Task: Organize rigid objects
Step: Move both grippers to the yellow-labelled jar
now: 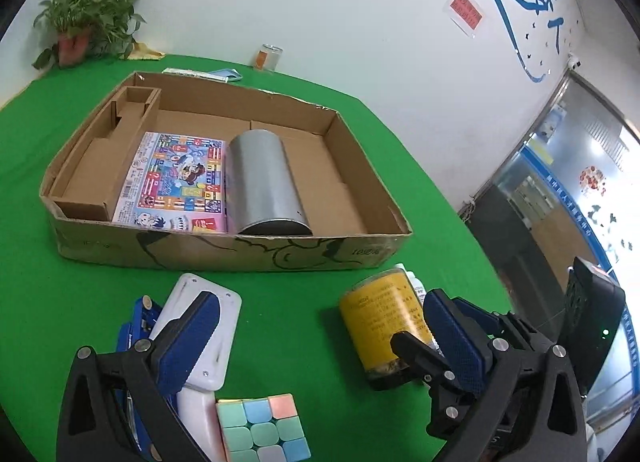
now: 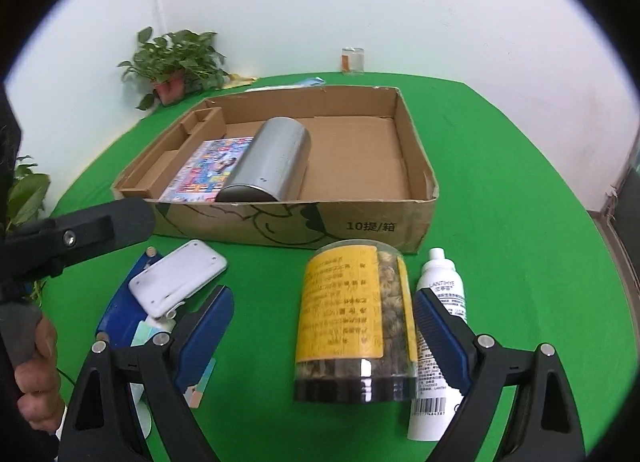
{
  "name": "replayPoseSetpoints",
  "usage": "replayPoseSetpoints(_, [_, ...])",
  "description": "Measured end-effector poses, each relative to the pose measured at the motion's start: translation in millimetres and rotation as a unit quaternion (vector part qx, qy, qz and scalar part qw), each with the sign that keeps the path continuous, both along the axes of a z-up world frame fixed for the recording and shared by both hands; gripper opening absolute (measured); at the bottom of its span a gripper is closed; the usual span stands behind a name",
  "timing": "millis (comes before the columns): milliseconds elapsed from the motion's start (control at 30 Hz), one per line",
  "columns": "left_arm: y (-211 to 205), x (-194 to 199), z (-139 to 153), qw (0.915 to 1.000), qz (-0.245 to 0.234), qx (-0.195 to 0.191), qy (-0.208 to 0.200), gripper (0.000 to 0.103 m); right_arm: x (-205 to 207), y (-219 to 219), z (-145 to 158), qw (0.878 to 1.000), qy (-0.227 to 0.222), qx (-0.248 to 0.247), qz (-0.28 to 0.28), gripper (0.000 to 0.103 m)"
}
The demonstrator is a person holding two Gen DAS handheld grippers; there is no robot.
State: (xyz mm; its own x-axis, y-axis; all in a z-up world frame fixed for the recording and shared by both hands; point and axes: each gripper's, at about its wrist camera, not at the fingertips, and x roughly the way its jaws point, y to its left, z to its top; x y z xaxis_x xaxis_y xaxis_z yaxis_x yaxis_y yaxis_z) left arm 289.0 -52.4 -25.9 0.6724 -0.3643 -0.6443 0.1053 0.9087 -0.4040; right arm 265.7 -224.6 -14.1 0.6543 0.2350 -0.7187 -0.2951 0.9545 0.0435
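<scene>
Metal tin [image 1: 264, 182] inside cardboard box [image 1: 224, 252]

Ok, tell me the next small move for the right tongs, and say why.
Probably ease the right tongs forward around the yellow-labelled jar and close. Both tongs are open and empty. The jar lies on the green table between the fingers, in front of the cardboard box, which has bare floor right of the metal canister.

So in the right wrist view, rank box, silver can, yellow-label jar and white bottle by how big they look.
1. Box
2. Yellow-label jar, though it is nearer the camera
3. Silver can and white bottle: too close to rank.
</scene>
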Motion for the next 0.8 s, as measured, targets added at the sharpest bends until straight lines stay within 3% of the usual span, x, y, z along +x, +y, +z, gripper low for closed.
replayPoseSetpoints(200, [-5, -5, 7, 0.9999, 0.005, 0.008, -0.009, 0.100, -4, -4, 4, 1.000, -0.020, -0.004, 0.007, 0.092])
replayPoseSetpoints(300, [-9, 4, 7, 0.9998, -0.015, 0.012, 0.009, 0.082, -5, -10, 3, 1.000, -0.024, 0.006, 0.013, 0.092])
replayPoseSetpoints(533, [-25, 28, -25, 0.9916, -0.066, -0.067, 0.089, 0.082, 1, -41, -17, 0.999, 0.026, 0.040, 0.024, 0.091])
replayPoseSetpoints(600, [-34, 33, -34, 0.9890, -0.077, -0.067, 0.107, 0.082, 4, -51, -21, 0.998, 0.041, 0.053, 0.015, 0.088])
replayPoseSetpoints(633, [-37, 34, -38, 0.9879, -0.081, -0.068, 0.114, 0.082, 5, -54, -23, 0.997, 0.047, 0.056, 0.015, 0.081])
replayPoseSetpoints(667, [-40, 37, -43, 0.9859, -0.085, -0.072, 0.125, 0.082, 6, -55, -25, 0.997, 0.056, 0.055, 0.015, 0.068])
replayPoseSetpoints(733, [-44, 41, -50, 0.9829, -0.088, -0.082, 0.139, 0.082, 8, -54, -28, 0.995, 0.073, 0.065, 0.023, 0.062])
replayPoseSetpoints(800, [-47, 44, -55, 0.9807, -0.092, -0.086, 0.150, 0.082, 3, -45, -27, 0.997, 0.063, 0.045, 0.020, 0.061])
